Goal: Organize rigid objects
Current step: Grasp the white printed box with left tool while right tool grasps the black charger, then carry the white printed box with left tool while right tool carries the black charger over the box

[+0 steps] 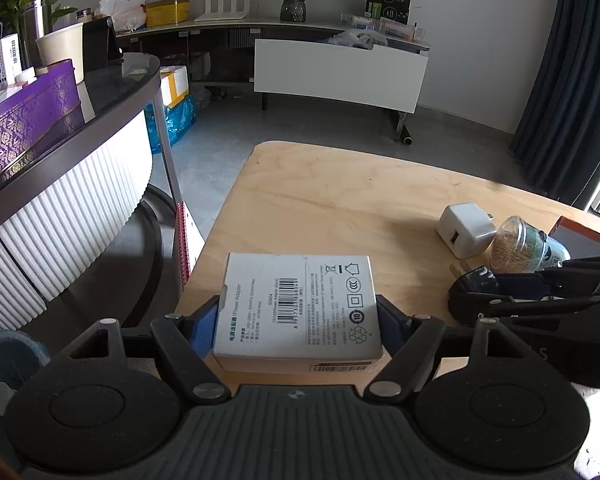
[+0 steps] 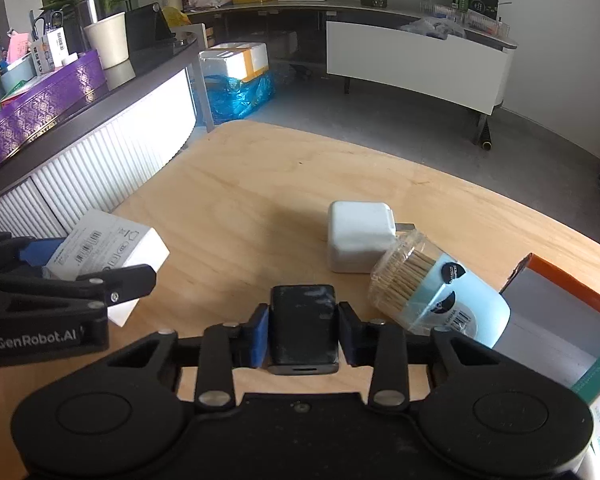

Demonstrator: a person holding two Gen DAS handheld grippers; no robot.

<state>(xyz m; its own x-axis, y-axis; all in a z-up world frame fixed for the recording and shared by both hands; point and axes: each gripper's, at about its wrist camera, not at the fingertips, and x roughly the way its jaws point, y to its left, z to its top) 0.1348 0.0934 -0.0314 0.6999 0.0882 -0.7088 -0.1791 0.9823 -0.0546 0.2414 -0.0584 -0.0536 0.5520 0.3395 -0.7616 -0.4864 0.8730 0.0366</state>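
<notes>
Left wrist view: the left gripper [image 1: 299, 314] clamps a white adapter box [image 1: 300, 304] above the light wooden table [image 1: 340, 184]. At two o'clock lie a white charger [image 1: 466, 229] and a toothpick jar [image 1: 520, 246]. A dark-topped counter [image 1: 72, 152] curves at ten o'clock over grey floor.

Right wrist view: the right gripper [image 2: 303, 330] pinches a black charger block [image 2: 303, 326] over the table; an orange-edged box [image 2: 568, 300] sits at three o'clock.

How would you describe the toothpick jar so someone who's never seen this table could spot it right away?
Look at the light wooden table, toward its right side, just in front of an orange-edged box. There a clear toothpick jar lies on its side against a white charger. It is the only see-through thing, packed with pale wooden sticks and wrapped in a light blue label.
</notes>
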